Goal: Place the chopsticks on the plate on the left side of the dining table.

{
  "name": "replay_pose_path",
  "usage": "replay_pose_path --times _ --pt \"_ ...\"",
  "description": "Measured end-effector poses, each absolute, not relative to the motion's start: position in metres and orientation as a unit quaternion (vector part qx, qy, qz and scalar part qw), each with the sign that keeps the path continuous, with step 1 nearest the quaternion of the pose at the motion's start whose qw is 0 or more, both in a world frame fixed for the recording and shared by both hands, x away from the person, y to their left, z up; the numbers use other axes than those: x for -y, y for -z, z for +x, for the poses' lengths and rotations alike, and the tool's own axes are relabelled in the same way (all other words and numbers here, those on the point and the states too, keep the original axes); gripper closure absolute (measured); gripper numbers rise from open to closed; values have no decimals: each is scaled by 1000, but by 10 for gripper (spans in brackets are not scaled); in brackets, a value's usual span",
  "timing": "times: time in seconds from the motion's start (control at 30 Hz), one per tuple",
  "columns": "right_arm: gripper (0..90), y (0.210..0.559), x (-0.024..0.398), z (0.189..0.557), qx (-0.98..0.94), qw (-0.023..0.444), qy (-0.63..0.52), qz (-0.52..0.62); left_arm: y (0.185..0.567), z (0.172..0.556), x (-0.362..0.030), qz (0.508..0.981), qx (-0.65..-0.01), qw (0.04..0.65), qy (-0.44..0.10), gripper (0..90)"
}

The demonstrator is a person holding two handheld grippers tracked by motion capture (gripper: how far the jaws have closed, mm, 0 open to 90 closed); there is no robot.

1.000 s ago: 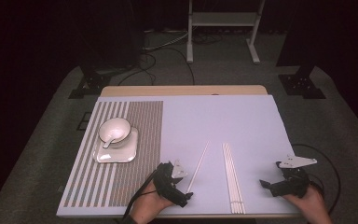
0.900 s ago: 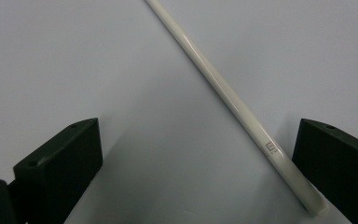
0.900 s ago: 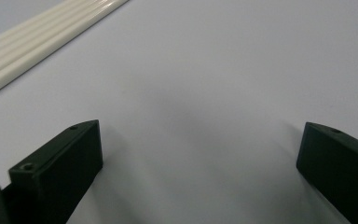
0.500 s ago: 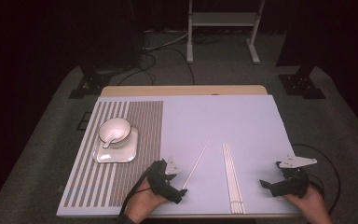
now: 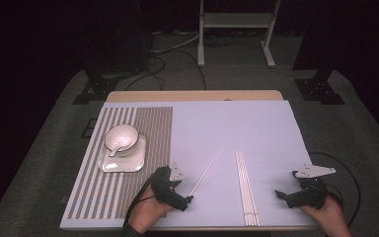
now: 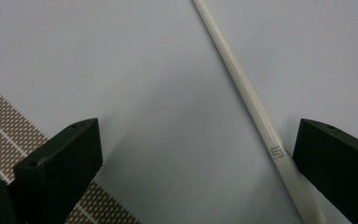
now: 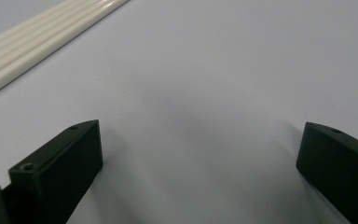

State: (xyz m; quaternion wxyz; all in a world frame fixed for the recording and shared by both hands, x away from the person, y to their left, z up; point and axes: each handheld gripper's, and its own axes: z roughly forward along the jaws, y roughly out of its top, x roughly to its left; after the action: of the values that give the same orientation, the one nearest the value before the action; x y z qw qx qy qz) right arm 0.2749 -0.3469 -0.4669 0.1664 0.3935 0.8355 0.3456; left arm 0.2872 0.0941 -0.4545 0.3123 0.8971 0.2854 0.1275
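left claw (image 6: 191,154): jaws apart, single chopstick (image 6: 247,93) lying between them near one jaw | right claw (image 7: 200,158): jaws apart over bare table (image 7: 242,70), chopstick bundle (image 7: 42,37) beside

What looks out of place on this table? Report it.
One chopstick lies alone and slanted, apart from the straight bundle of chopsticks. Its near end sits between the open jaws of the left hand-held gripper, close beside one jaw. Nothing looks spilled or broken.

A round white ceramic bowl (image 5: 121,137) sits on a square white plate (image 5: 123,162) at centre left; a bundle of white chopsticks (image 5: 246,187) lies lower right.
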Motion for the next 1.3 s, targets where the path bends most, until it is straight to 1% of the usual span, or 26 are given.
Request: replay_pose_path --times 0.5,0.83,1.3 --pt "0 467 347 275 -835 166 -346 394 453 295 -109 891 -303 305 -147 3" --pt "0 467 347 275 -836 166 -345 393 453 296 -110 890 -304 304 -150 3" --pt "0 467 347 275 -836 166 -345 393 445 296 -98 880 -306 338 -136 4"
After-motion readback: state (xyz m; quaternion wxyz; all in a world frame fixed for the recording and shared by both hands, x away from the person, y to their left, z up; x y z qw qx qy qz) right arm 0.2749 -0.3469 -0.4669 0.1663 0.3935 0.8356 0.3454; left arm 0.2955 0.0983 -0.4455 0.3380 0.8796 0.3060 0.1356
